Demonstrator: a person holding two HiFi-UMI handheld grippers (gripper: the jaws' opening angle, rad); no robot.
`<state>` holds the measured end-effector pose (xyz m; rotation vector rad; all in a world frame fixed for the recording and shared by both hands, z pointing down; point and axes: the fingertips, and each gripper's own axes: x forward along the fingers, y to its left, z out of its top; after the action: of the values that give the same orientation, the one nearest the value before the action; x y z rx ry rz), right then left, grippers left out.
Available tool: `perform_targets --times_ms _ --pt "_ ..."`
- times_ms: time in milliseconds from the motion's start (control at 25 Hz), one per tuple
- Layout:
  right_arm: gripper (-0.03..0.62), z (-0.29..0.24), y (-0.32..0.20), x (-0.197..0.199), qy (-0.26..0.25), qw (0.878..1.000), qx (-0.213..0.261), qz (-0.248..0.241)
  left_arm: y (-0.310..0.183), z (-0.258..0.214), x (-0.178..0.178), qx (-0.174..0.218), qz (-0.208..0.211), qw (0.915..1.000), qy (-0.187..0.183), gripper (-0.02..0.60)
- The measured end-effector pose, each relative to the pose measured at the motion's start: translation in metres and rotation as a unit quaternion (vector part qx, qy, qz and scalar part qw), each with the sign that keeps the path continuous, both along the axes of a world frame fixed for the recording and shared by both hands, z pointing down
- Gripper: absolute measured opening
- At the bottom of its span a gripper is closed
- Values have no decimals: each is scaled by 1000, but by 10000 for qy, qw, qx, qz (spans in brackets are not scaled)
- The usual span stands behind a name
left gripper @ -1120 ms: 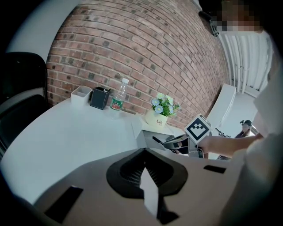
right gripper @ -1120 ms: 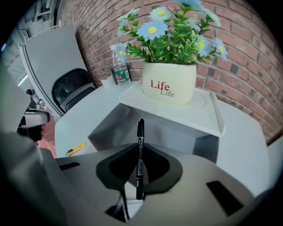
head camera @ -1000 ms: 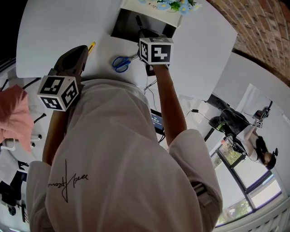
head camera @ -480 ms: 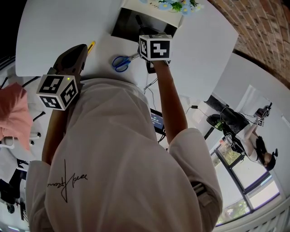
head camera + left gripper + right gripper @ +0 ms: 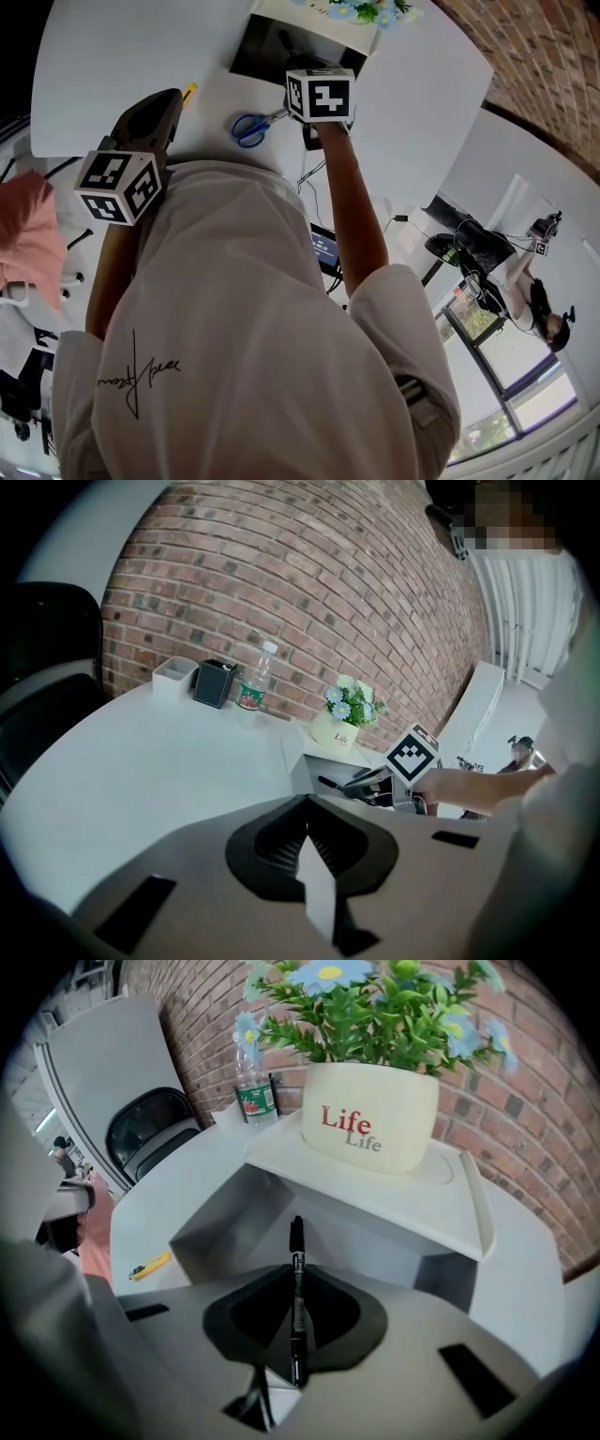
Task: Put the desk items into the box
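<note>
Found black marker (image 5: 296, 1283) clamped between the jaws of the right gripper (image 5: 296, 1335), lying lengthwise along them; noted its capped end projecting past the jaw tips toward the far side, over the open inside of the box (image 5: 202, 1227); could not tell whether the tip touches the box floor. Confirmed from the head view: marker (image 5: 284, 41) over the dark opening of the box (image 5: 258, 56), right gripper (image 5: 300, 66) at the box's near edge. Confirmed again from the left gripper view: right gripper (image 5: 367, 782) reaching to the box (image 5: 314, 766).

Found left gripper (image 5: 309, 860) with jaws a little apart and nothing between them, only a sliver of white table visible through the gap; placed it (image 5: 169, 101) at the near left of the table (image 5: 112, 66), well apart from the box.

Recorded on the table, outside the box: blue-handled scissors (image 5: 248, 129) just near-left of the right gripper; yellow utility knife (image 5: 188, 95) further left, just beside the left gripper's tip; same knife (image 5: 150, 1265) left of the box in the right gripper view.

Recorded a cream flower pot (image 5: 370, 1115) marked "Life" standing on the pale panel at the far side of the box; beyond it, along the brick wall (image 5: 309, 583): a water bottle (image 5: 253, 677), a black holder (image 5: 214, 683), a white container (image 5: 174, 679).
</note>
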<state>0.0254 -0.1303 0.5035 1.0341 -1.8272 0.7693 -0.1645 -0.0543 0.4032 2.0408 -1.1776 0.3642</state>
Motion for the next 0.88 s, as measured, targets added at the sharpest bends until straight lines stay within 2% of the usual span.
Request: perform_targets --times_ms 880 --pt "61 -7 -1 9 6 9998 139 157 0 -4 4 70 62 9999 -45 6"
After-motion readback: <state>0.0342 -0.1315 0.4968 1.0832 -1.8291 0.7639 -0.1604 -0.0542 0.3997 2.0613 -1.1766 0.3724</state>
